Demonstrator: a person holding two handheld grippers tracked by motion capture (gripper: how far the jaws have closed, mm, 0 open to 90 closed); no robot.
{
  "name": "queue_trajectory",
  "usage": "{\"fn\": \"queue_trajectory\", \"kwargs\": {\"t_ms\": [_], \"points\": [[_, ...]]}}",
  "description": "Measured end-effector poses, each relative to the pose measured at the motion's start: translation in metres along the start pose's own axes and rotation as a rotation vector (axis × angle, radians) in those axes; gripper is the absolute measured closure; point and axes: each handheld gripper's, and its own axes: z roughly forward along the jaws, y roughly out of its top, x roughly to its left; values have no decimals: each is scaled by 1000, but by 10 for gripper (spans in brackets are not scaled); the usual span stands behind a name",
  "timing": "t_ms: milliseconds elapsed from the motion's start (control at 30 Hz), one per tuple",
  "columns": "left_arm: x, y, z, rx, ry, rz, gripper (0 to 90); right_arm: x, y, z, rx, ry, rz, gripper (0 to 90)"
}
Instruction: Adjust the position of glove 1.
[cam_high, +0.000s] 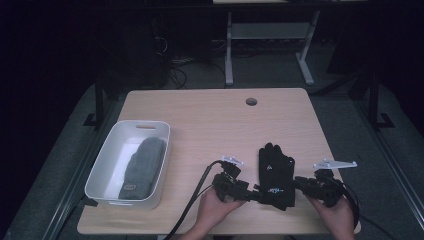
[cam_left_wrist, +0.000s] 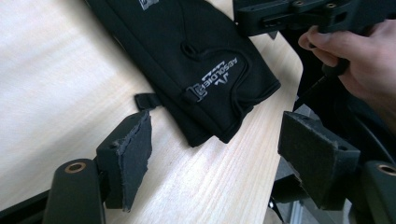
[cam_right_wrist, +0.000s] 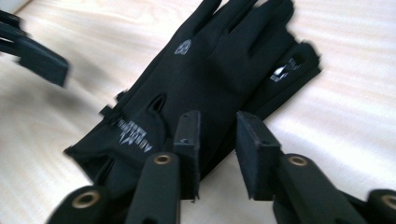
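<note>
Two tongs flank a black glove (cam_high: 275, 176) lying flat near the front edge of the bench (cam_high: 210, 120), fingers pointing away from the person. Left tongs (cam_high: 254, 195) stand wide just beside the glove's cuff (cam_left_wrist: 224, 100), pads clear of it. Right tongs (cam_right_wrist: 218, 154) are narrow, with a small gap between the pads; they hang over the cuff side of the glove and grip nothing. A grey glove (cam_high: 143, 167) lies in the white bin (cam_high: 102, 160), well apart at the left.

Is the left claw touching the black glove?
Apart. The left gripper view shows bare table between the left claw and the glove.
</note>
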Motion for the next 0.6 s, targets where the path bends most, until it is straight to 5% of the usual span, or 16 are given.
{"fn": "queue_trajectory", "kwargs": {"t_ms": [233,367,400,600], "points": [[7,-1,19,22,1,-39,260,1,-7,8,37,76,-4,755],[9,0,23,15,2,-39,291,0,-3,10,31,73,-5,597],[8,2,25,14,16,-30,302,-6,3,11,13,50,5,469],[3,5,31,16,64,-14,414,-24,23,26,3,4,86,354]]}}
